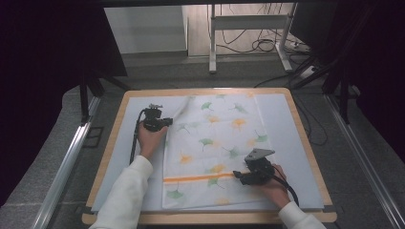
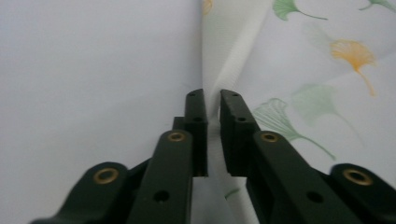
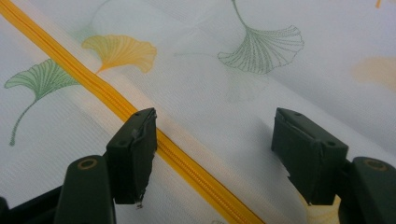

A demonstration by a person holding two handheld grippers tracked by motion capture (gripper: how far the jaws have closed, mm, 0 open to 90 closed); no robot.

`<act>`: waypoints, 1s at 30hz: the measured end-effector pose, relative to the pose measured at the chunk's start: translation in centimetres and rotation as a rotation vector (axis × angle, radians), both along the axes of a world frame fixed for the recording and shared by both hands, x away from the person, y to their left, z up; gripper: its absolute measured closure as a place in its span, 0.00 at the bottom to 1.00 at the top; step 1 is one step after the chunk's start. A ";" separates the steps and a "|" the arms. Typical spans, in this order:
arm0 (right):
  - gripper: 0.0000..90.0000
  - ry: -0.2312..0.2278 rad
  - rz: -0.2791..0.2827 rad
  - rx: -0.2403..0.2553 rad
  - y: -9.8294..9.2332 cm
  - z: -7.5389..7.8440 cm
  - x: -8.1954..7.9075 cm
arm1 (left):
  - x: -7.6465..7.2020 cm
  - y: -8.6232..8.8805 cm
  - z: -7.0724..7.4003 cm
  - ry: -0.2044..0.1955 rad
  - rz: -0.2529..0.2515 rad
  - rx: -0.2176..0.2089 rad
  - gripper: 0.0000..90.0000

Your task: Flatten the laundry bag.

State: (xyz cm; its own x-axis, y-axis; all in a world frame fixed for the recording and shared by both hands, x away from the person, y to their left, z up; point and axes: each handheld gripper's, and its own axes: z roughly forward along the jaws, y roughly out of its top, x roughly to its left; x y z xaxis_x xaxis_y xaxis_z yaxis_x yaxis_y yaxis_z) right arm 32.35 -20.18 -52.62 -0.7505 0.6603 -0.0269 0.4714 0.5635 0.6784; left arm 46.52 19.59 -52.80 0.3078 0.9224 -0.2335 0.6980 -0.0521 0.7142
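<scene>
A white mesh laundry bag [image 1: 217,150] printed with ginkgo leaves lies flat on the pale mat [image 1: 291,138] covering the wooden table [image 1: 111,138]. The left gripper [image 1: 165,122] sits at the bag's left edge, its 2 jaws nearly closed with a raised fold of fabric [image 2: 214,116] between them, likely to straighten that side. The right gripper [image 1: 237,175] rests wide open over the orange zipper [image 3: 187,161], holding nothing, apparently pinning the bag down.

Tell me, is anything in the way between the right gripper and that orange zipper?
Nothing visible. The right gripper hangs with open jaws directly over the orange zipper of the leaf-print mesh bag, with no other object between them.
</scene>
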 end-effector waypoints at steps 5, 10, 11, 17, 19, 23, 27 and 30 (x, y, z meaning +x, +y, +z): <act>0.35 -0.002 0.001 -0.001 0.0 0.0 0.0 | -0.7 0.5 0.9 -0.040 0.019 0.033 0.77; 0.34 0.000 -0.002 -0.001 0.0 0.0 0.0 | -2.4 0.4 1.8 -0.061 -0.026 0.040 0.71; 0.34 -0.001 -0.001 -0.002 0.0 0.0 0.0 | -2.8 0.3 2.0 -0.065 -0.042 0.041 0.70; 0.34 -0.001 -0.005 -0.005 0.1 0.0 0.0 | -6.2 -0.2 2.3 -0.057 -0.128 0.061 0.62; 0.34 0.001 -0.007 -0.007 0.1 0.1 0.0 | -7.3 -0.3 2.2 -0.050 -0.155 0.059 0.60; 0.35 0.003 -0.013 -0.008 -0.1 0.4 -0.1 | -9.4 -0.3 2.0 -0.052 -0.195 0.057 0.57; 0.35 -0.006 -0.038 0.012 -1.1 1.3 -0.1 | -11.1 -0.3 1.7 -0.045 -0.210 0.094 0.54; 0.35 -0.017 -0.076 0.042 -2.4 2.2 -0.2 | -12.2 -0.1 1.9 -0.052 -0.213 0.090 0.52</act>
